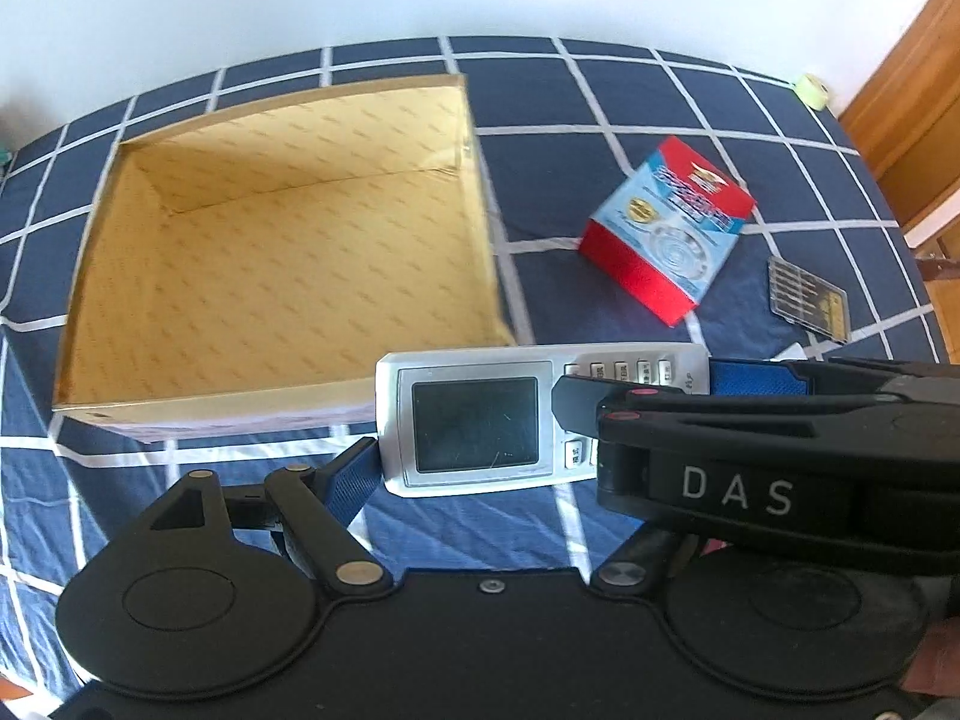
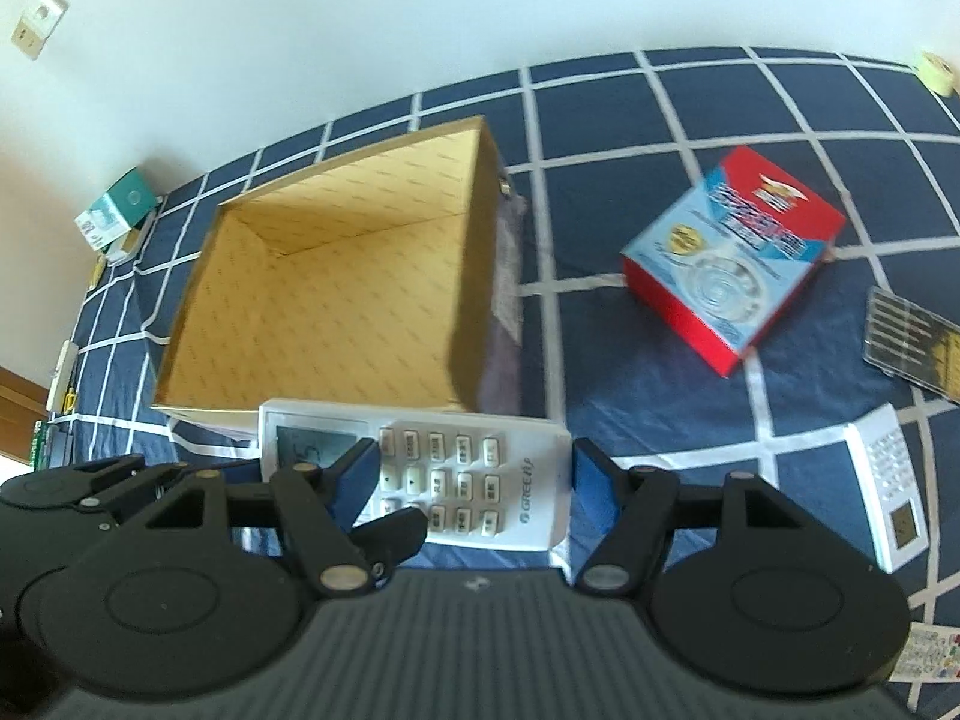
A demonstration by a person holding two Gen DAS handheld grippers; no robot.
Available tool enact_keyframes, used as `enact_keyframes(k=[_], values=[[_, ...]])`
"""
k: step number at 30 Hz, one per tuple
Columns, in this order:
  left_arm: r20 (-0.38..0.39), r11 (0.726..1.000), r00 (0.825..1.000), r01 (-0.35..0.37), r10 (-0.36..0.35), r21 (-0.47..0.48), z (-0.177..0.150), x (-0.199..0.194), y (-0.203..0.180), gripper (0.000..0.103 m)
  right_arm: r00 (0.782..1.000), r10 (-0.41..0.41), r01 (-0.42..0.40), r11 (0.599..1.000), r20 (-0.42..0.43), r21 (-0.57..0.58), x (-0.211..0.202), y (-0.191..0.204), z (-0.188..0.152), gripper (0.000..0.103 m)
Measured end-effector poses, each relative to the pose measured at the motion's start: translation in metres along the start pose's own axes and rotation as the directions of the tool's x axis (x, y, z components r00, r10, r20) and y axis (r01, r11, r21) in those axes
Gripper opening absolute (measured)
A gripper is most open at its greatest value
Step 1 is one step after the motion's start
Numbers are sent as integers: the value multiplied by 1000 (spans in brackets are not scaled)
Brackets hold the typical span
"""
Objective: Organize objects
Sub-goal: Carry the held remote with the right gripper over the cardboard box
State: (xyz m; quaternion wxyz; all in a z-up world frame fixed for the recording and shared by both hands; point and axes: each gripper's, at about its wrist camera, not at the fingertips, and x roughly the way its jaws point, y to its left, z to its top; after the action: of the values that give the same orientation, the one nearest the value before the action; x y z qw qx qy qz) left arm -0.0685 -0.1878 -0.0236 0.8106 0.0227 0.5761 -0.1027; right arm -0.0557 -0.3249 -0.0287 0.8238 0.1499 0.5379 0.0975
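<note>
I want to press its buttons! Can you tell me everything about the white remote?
The remote is a long, silvery-white plastic slab. It has a grey screen at one end, and rows of pale buttons and a GREE logo at the other. It sits crosswise and face up at the near edge of the cardboard box. The left gripper has a blue pad at its screen end, and the right gripper has one at its button end. Whether either grips it is unclear.

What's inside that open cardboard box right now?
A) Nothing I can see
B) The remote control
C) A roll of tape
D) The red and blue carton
A: the cardboard box shows only its bare tan lining, while the remote control sits outside its near edge between the tongs.
</note>
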Motion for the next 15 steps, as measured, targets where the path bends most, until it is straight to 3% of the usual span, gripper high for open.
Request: enact_keyframes(k=[15], values=[[28,998,1000,-6,8,-57,15,-11,69,79,1000,7,-7,998,-1,-64,25,68,26,69]])
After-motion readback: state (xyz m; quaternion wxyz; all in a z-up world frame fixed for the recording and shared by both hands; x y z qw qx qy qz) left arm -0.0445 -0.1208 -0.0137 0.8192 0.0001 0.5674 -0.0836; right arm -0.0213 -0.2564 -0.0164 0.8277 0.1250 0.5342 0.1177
